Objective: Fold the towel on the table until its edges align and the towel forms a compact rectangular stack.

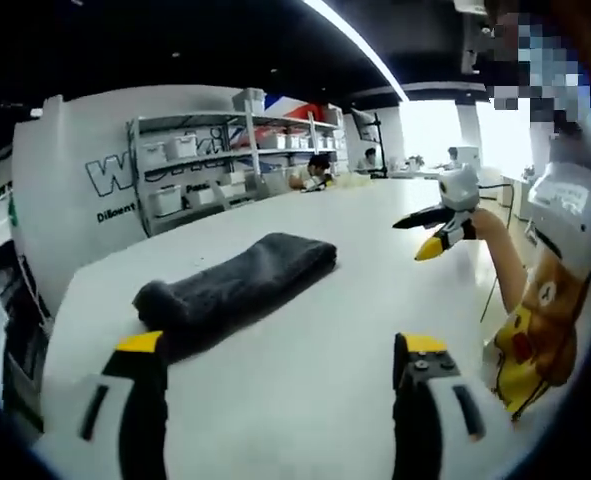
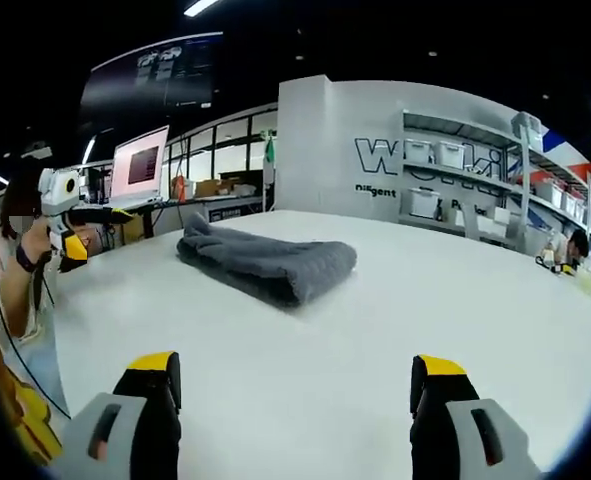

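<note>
Towel [image 1: 237, 291]: dark grey, lying on the white table [image 1: 315, 400] as a long, thick bundle, folded over on itself with rounded, uneven ends; edges not squared. In the left gripper view it sits just beyond the left jaw, running from near left to far right. In the right gripper view the same towel [image 2: 267, 262] lies well beyond the jaws, toward the far left of the tabletop [image 2: 375, 330], with bare surface all round it.

Left gripper [image 1: 283, 362]: jaws spread wide, yellow-tipped, nothing between them, held above the table's near edge and not touching the towel. It also appears at the left of the right gripper view [image 2: 75, 232], held in a person's hand, apart from the towel.

Right gripper [image 2: 293, 382]: jaws spread wide, nothing held, over bare table. It appears at the right of the left gripper view [image 1: 437, 232], raised above the table on the person's arm.

Shelving [image 1: 230, 165] with white bins stands against a far wall behind the table. A screen [image 2: 140, 162] stands at the far left in the right gripper view.
</note>
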